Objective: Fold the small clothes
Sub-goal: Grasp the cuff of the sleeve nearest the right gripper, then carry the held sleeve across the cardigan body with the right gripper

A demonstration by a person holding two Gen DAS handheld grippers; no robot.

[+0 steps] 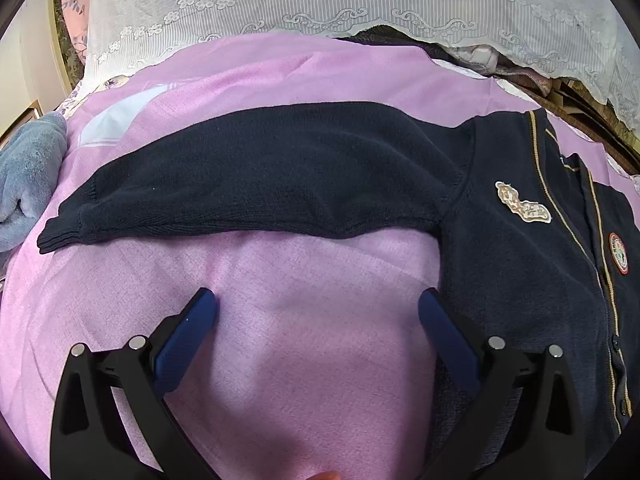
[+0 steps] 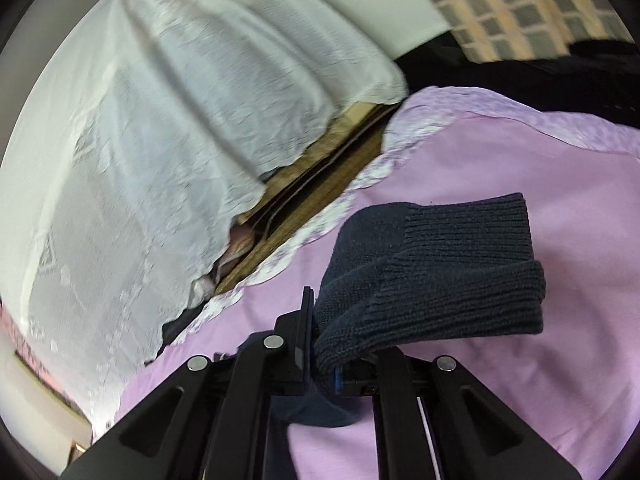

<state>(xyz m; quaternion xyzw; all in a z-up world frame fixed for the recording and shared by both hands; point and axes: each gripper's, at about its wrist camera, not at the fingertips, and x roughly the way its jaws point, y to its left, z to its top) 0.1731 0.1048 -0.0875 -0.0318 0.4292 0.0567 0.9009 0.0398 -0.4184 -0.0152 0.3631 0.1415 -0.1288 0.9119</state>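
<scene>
Here's the navy cardigan [image 1: 520, 248] spread flat on the pink sheet [image 1: 300, 344] of the bed, front side up, gold piping running down its buttoned edge and a cream badge [image 1: 522, 202] on the chest. One sleeve [image 1: 260, 184] stretches straight out to the left in the left wrist view, its ribbed end lying near a grey towel [image 1: 28, 184] at the edge of the bed. The left gripper [image 1: 318, 306] hangs above bare pink sheet just below that sleeve, jaws spread wide with nothing between them; the right-hand blue finger sits just beside the cardigan's side edge.

Over to the right wrist view: the right gripper [image 2: 320, 328] has its jaws clamped tight on the other sleeve, close to its cuff [image 2: 460, 260]. The ribbed cuff flops forward past the jaws, raised off the sheet, and more navy knit hangs beneath the gripper. White lace cloth [image 2: 160, 140] drapes behind the bed, blurred here.
</scene>
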